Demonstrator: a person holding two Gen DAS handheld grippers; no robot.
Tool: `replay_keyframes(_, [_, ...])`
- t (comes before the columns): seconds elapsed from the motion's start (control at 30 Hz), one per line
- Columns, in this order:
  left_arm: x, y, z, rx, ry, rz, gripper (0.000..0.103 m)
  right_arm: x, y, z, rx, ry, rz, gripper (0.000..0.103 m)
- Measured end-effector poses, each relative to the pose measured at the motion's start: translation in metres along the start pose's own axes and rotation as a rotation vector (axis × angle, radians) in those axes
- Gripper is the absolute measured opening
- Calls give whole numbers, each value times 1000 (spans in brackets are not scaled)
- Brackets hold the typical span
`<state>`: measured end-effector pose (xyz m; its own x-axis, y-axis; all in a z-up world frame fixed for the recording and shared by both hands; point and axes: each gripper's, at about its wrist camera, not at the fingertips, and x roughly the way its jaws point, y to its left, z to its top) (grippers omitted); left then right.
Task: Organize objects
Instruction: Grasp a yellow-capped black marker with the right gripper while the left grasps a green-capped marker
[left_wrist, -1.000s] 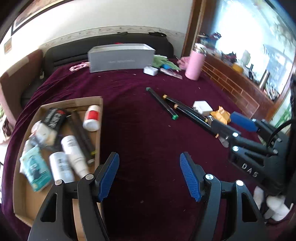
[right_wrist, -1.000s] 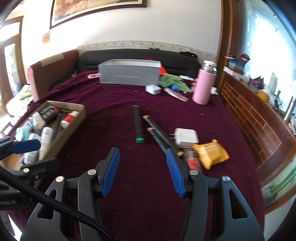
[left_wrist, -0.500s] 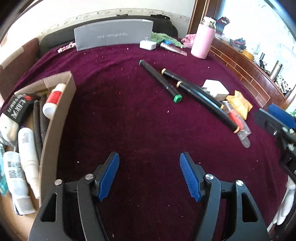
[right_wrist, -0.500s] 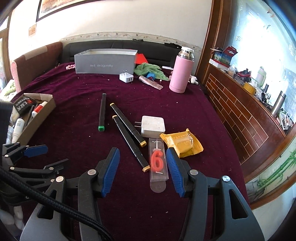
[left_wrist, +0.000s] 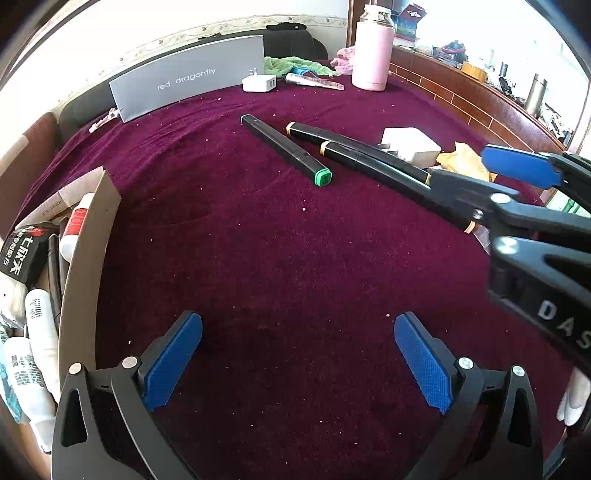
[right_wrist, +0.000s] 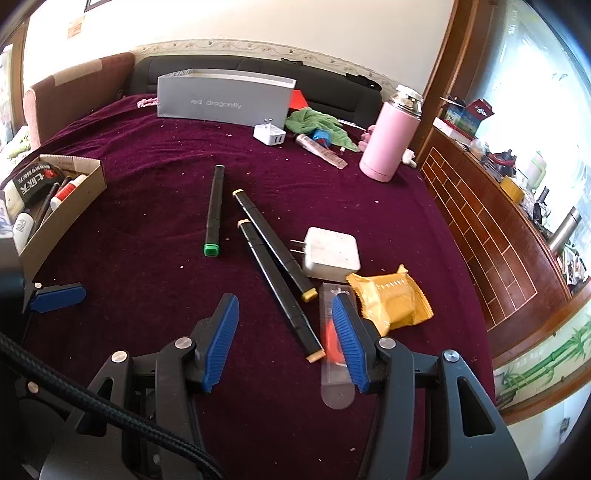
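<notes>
Three black square-bodied markers lie on the maroon velvety cloth (right_wrist: 155, 206) at frame centre: a green-capped marker (right_wrist: 213, 212) and two yellow-capped markers (right_wrist: 275, 242) crossing just right of it. Touching those, I see a white wall charger (right_wrist: 332, 253) with rounded corners, a crinkled yellow foil packet (right_wrist: 391, 301) and a clear plastic sleeve holding a red number candle (right_wrist: 334, 343). My right tool (right_wrist: 286, 341) hangs over the lower ends of the yellow-capped markers and the sleeve, ribbed blue pads part-way apart, nothing pressed between them. My left tool (left_wrist: 297, 360) has its jaws opening wide over bare cloth, empty.

At the left edge a shallow cardboard tray (right_wrist: 62, 214) holds white tubes, a red-labelled bottle, dark pens and a black packet with printed characters. At the top, a grey box (right_wrist: 225, 98) printed "red dragonfly", a second white charger (right_wrist: 269, 134), a green rag (right_wrist: 317, 123) and a smooth pink steel-lidded flask (right_wrist: 388, 142). Brick-pattern wood ledge (right_wrist: 491, 236) runs along the right.
</notes>
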<state>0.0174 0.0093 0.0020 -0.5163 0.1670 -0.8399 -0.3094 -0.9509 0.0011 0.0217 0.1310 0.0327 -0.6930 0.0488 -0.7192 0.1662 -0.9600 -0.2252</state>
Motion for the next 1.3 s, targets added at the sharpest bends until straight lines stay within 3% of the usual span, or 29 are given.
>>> replay_keyframes(0.13, [-1, 1, 0, -1, 0, -5, 101, 7, 3, 4, -10, 15, 4, 51])
replay_keyframes(0.23, [0, 1, 1, 1, 0, -8, 101, 13, -11, 13, 54, 48, 88, 51])
replay_keyframes(0.47, [1, 1, 2, 3, 0, -4, 101, 39, -86, 26, 421, 115, 468, 53])
replay_keyframes(0.67, [2, 1, 4, -1, -2, -3, 101, 65, -85, 21, 545, 188, 718, 55])
replay_keyframes(0.8, [2, 2, 4, -7, -5, -12, 101, 83, -69, 21, 513, 233, 608, 54])
replay_keyframes(1.0, [1, 4, 4, -17, -11, -24, 101, 87, -50, 25, 435, 283, 570, 54])
replay_keyframes(1.07, [1, 5, 4, -18, -11, -26, 101, 81, -43, 24, 369, 284, 493, 38])
replay_keyframes(1.17, [1, 6, 4, -22, -13, -33, 101, 74, -33, 21, 290, 265, 373, 24])
replay_keyframes(1.3, [1, 7, 4, -22, -13, -44, 101, 72, -24, 15, 234, 180, 282, 20])
